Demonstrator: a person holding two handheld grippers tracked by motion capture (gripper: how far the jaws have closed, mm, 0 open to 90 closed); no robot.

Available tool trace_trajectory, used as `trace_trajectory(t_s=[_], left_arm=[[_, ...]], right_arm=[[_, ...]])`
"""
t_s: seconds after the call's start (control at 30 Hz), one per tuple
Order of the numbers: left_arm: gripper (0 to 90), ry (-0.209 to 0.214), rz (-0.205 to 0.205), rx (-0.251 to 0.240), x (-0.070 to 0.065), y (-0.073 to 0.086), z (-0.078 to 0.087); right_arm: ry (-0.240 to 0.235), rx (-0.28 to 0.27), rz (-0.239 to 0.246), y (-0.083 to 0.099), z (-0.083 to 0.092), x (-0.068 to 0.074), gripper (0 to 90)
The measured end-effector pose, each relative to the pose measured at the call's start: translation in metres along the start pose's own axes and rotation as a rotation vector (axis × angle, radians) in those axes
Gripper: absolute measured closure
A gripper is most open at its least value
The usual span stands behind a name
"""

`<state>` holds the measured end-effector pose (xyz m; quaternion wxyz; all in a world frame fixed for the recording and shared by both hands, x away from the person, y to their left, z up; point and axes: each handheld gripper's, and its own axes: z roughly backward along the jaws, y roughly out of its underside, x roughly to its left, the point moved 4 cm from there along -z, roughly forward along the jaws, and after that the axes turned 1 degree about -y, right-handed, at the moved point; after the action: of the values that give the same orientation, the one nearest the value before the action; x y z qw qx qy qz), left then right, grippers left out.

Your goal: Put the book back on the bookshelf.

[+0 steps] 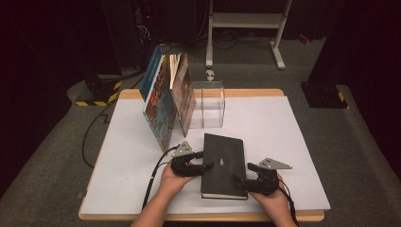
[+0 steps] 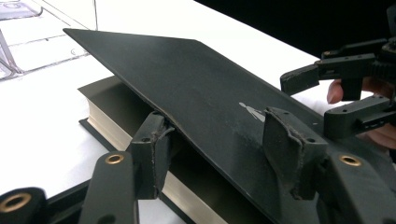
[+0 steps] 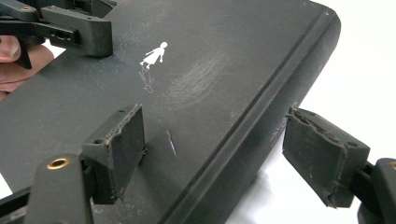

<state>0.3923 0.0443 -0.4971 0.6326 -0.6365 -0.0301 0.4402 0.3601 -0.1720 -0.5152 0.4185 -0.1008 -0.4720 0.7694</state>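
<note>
A: What is the left claw [image 2: 215, 154] doing right now?

B: It is pinching the front cover [image 2: 187, 84] of the black hardcover book [image 1: 223, 164]. One pad is sitting under the cover's open edge, the other is pressing on top, so the cover is lifting off the page block [image 2: 116, 133] just beyond the claw. I read that as the book being opened from its fore-edge side.

A: And the right claw [image 3: 233, 154]?

B: Its jaws are standing spread, straddling the spine [image 3: 261, 121]. One pad is resting on the cover near the spine, the other is hanging just beside the spine's outer face with a sliver of white surface [image 3: 359, 74] showing between. It looks like it is steadying the book so it is not sliding while the cover is rising; I cannot tell how firmly the inner pad is bearing down.

A: How is the book looking?

B: Matte black, thick, with scuffs and chalky rub marks ahead of the right claw, and a small white figure [image 3: 154, 55] printed mid-cover. The page edges are showing pale cream.

A: Where is it lying?

B: Flat on the surface between the two claws, at the person's edge. Farther beyond the left claw, picture books [image 1: 168, 97] are leaning against a clear acrylic stand [image 1: 208, 104], well apart from the black book.
</note>
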Motion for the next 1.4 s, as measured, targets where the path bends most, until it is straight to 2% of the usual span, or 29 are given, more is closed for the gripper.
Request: trace_trajectory(t_s=[0.13, 0.37, 0.4, 0.47, 0.5, 0.63, 0.83, 0.87, 0.93, 0.97, 1.4], left_arm=[[44.6, 0.005, -0.039, -0.004, -0.001, 0.001, 0.002], [45.1, 0.014, -0.071, -0.027, -0.003, 0.002, 0.003], [45.1, 0.016, -0.095, -0.031, -0.005, 0.002, 0.004], [45.2, 0.017, -0.101, -0.036, -0.005, 0.002, 0.005], [45.3, 0.018, -0.119, -0.04, -0.007, 0.002, 0.006], [46.6, 0.025, -0.151, -0.059, -0.011, 0.001, 0.008], [47.5, 0.027, -0.174, -0.073, -0.014, 0.001, 0.008], [47.7, 0.028, -0.19, -0.079, -0.015, 0.001, 0.009], [48.0, 0.03, -0.197, -0.085, -0.016, 0.001, 0.01], [48.0, 0.03, -0.199, -0.088, -0.017, 0.001, 0.01], [48.5, 0.035, -0.263, -0.115, -0.023, 0.001, 0.014]], right_arm=[[-0.009, 0.002, 0.003, 0.0, -0.002, -0.001, 20.2], [-0.007, 0.001, -0.001, -0.001, -0.002, -0.001, 20.2], [-0.006, -0.001, -0.002, -0.001, -0.002, -0.001, 20.2], [-0.006, -0.002, -0.001, -0.001, -0.002, -0.001, 20.2], [-0.006, -0.003, -0.004, -0.001, -0.002, -0.001, 20.2], [-0.01, -0.006, -0.01, -0.002, -0.002, -0.003, 19.9], [-0.031, 0.005, -0.039, -0.006, -0.007, -0.009, 16.1], [-0.044, 0.013, -0.057, -0.008, -0.01, -0.012, 13.2], [-0.061, 0.025, -0.086, -0.009, -0.012, -0.015, 10.5], [-0.063, 0.027, -0.085, -0.009, -0.013, -0.016, 9.1], [-0.137, 0.032, -0.14, -0.012, -0.019, -0.018, 6.8]])
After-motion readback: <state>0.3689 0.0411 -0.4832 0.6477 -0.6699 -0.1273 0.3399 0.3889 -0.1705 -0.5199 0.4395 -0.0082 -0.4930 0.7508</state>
